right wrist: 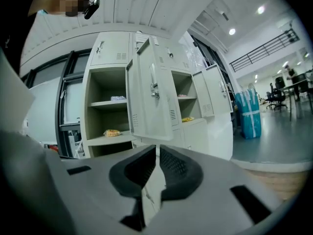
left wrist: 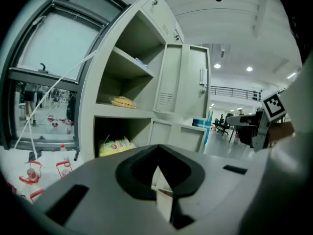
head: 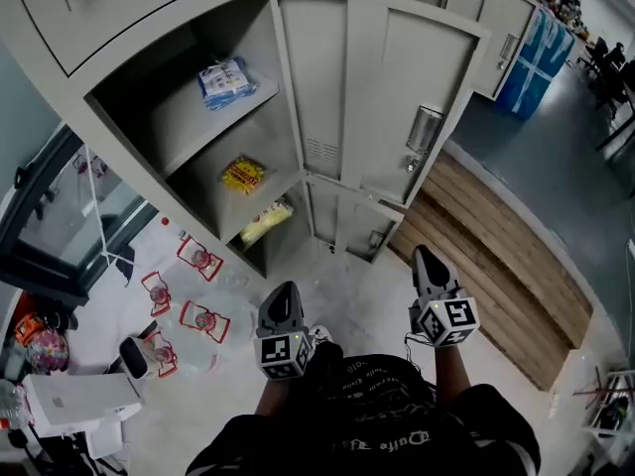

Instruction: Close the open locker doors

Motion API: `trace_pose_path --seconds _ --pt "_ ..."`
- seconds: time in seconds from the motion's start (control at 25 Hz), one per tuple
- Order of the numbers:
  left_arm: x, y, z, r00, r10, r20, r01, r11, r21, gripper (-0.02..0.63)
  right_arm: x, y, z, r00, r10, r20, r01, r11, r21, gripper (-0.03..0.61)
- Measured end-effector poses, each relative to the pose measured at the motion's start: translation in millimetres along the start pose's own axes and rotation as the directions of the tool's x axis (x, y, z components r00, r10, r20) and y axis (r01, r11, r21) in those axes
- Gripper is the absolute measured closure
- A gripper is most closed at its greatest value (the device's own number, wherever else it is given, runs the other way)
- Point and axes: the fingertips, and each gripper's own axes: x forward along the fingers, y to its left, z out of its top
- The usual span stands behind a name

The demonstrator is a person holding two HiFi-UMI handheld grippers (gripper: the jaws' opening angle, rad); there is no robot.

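Note:
A bank of grey lockers (head: 149,8) stands ahead with several doors open. The tall upper door (head: 377,87) swings out towards me, with a smaller lower door (head: 347,224) open beneath it. Another door (head: 501,38) is open further right. My left gripper (head: 281,310) is shut and empty, well short of the lockers, and my right gripper (head: 429,271) is also shut and empty. The left gripper view looks past the left gripper (left wrist: 158,148) at the upper door (left wrist: 183,80). In the right gripper view, the right gripper (right wrist: 157,148) faces the same door (right wrist: 151,102).
The open shelves hold a blue-white packet (head: 225,80), a yellow packet (head: 243,175) and a yellow-green packet (head: 266,221). Red-white packets (head: 198,261) lie on the floor by a window frame (head: 50,226). Wooden planks (head: 496,266) run along the right. A white box (head: 79,400) sits lower left.

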Motion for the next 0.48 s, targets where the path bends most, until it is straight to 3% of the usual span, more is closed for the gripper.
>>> trace_pose_path --seconds 0.24,0.4,0.48 --pt "24.6 26.1 0.3 0.998 -0.051 -0.023 0.051 0.998 -0.033 0.606 29.8 -14.2 8.9 0.999 -0.052 -0.007 0.052 0.999 -0.004 0.568" --pt "36.5 35.1 3.8 0.997 -0.066 -0.028 0.065 0.998 -0.019 0.606 50.2 -19.5 19.5 0.999 -0.033 0.0 0.033 0.999 -0.023 0.468" --pt "39.0 36.7 3.3 0.998 -0.062 -0.032 0.062 0.998 -0.026 0.606 57.6 -23.5 24.6 1.0 -0.022 -0.003 0.022 0.999 -0.049 0.468"
